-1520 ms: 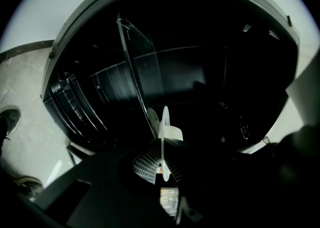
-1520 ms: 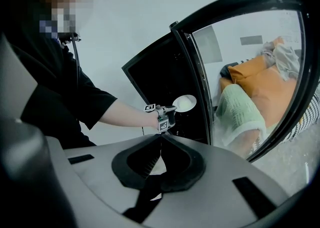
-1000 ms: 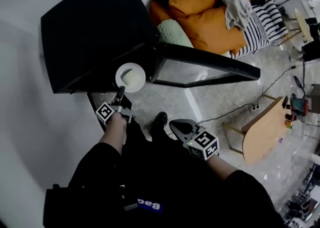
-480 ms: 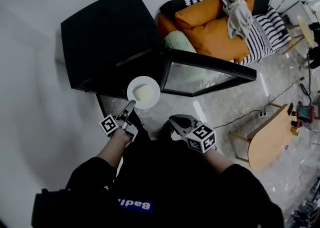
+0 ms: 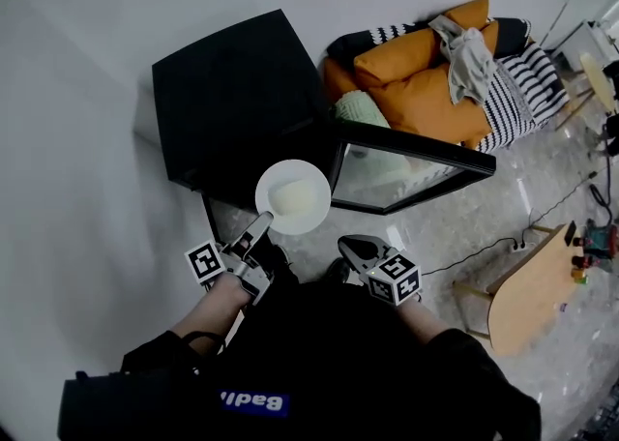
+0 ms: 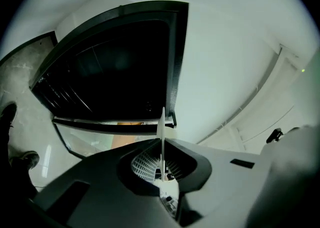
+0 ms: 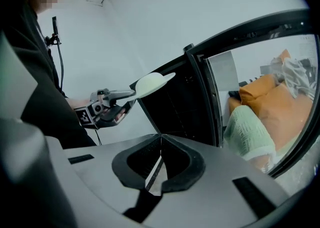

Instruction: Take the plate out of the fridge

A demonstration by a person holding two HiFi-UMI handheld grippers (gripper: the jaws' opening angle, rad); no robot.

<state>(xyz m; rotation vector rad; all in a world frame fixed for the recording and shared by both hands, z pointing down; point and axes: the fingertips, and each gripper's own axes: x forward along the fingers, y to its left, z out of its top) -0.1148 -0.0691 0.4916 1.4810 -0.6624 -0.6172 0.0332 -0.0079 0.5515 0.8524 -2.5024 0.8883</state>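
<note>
Plate [image 5: 293, 197] is clear of the fridge [image 5: 237, 105], rim pinched in your left gripper [image 5: 261, 226]; right gripper [image 5: 350, 248] is closed, empty. Keep it level, then probably shut the door [image 5: 416, 151].

Illumination is soft, diffuse and even; shadows are faint. All views show strong fisheye bending and dark vignetted corners. The black box-shaped fridge [image 6: 110, 77] interior is underexposed. Its glass door panel [image 5: 389, 174] carries pale reflections.

In the left gripper view the fridge [image 6: 110, 77] inside is too dark to read and the plate [image 6: 162, 122] shows only edge-on; small items [image 5: 595, 236] at the head view's far right are unidentifiable
</note>
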